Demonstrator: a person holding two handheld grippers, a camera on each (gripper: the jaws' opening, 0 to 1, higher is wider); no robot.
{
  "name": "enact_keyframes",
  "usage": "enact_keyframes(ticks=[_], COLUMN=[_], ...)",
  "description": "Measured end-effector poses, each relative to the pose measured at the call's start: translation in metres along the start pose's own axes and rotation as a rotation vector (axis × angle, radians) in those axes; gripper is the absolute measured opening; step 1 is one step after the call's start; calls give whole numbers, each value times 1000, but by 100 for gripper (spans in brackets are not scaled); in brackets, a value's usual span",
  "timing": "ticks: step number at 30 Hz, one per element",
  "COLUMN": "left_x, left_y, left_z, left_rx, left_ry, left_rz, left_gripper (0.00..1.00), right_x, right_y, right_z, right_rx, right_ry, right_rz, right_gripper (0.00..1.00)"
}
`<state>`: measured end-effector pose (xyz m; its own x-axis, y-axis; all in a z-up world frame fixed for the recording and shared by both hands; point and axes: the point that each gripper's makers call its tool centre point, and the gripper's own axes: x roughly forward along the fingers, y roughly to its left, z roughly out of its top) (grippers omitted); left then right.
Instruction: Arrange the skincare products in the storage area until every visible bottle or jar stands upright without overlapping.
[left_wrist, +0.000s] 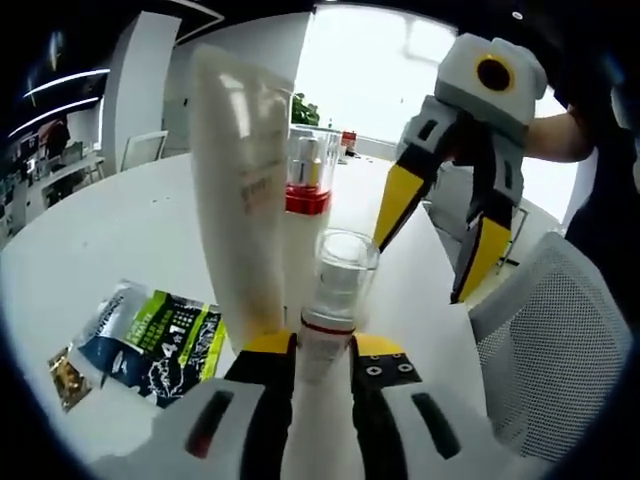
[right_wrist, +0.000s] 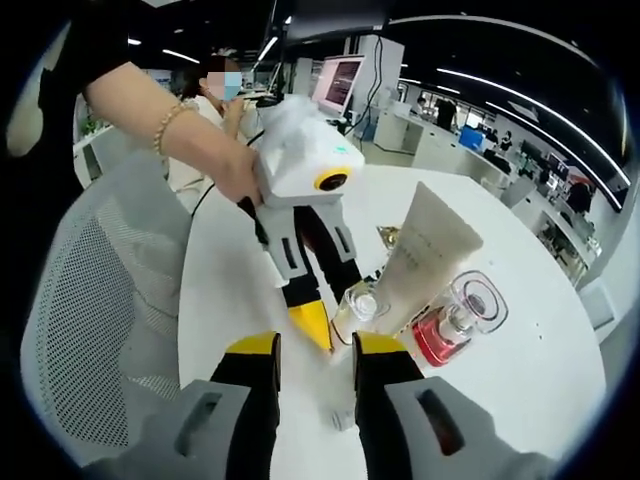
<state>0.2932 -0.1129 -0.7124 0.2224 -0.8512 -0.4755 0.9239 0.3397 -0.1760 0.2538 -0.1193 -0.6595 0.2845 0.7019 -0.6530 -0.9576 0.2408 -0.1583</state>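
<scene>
Left gripper (left_wrist: 325, 350): I am pinching the small clear-capped bottle (left_wrist: 335, 290) between the yellow-tipped fingers (left_wrist: 268, 345), gripping it at the white body under the red band, so that it is standing upright on the worktop (left_wrist: 120, 230).
Right gripper (right_wrist: 315, 350): I am holding it above the worktop with its fingers (right_wrist: 255, 345) spread and nothing between them; in the left gripper view it is hanging at the right, fingers pointing down and apart.
Clear-capped bottle: it is sitting just beside the tube, at the near edge of the cluster; in the right gripper view I am seeing its cap at the tip of the left gripper.
Cream tube (left_wrist: 240, 190): it is standing tall on its cap end, just beside the held bottle; I cannot tell whether they are touching.
Red-collared bottle (left_wrist: 308, 180): it is standing upright behind the held bottle, apparently inside a clear cup-like cover.
Printed sachet (left_wrist: 150, 345): it is lying flat on the worktop, apart from the bottles, with a small gold packet (left_wrist: 68, 375) near it.
Mesh chair (left_wrist: 560, 340): it is standing at the worktop edge.
Judgement: I am seating the held bottle close to the others; the tall tube is looking easy to topple on release.
</scene>
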Motion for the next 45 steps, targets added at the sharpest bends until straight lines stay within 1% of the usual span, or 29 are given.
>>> enact_keyframes(ticks=[3,5,11,14,17,19,23,28,31,32,33,34,37,42,45], left_x=[-1,-2,-6,-13,-21,-25,-32,-45,-57,-58,-66,-69,-77,-89,-99], left_y=[-2,-4,-7,-8,-10,-7,-13,-23,-38,-39,-48,-50,-58,-62,-66], left_z=[5,6,3,5,8,6,5,12,20,20,25,26,23,13,11], left_rx=[-11,-11,-9,-13,-15,-15,-26,-52,-65,-67,-80,-85,-86,-109,-118], left_ry=[-15,-16,1,-2,-8,-8,-10,-29,-45,-46,-49,-50,-49,-37,-44], left_rz=[-5,-3,2,14,21,27,46,56,52,52,54,53,63,94,110], left_gripper=[16,17,18,22,26,29,35,40,47,49,50,51,54,61,64], right_x=[-1,-2,-4,-6,-9,-11,-16,-20,-20,-20,-20,-20,-20,-25,-27], right_y=[-1,-1,3,3,2,2,5,12,17,19,21,22,27,35,40], right_z=[-1,-2,-2,-1,1,2,5,10,13,14,14,14,16,22,20], right_rx=[4,8,8,14,24,30,37,49,68,85,96,104,114,137,150], right_ry=[-1,0,5,0,-8,-13,-18,-46,-55,-64,-67,-72,-85,-117,-117], right_rz=[-6,-10,-16,-30,-50,-61,-81,-109,-129,-132,-134,-141,-157,-185,-198], right_gripper=[28,29,30,32,37,39,43,50,56,57,59,60,62,67,69])
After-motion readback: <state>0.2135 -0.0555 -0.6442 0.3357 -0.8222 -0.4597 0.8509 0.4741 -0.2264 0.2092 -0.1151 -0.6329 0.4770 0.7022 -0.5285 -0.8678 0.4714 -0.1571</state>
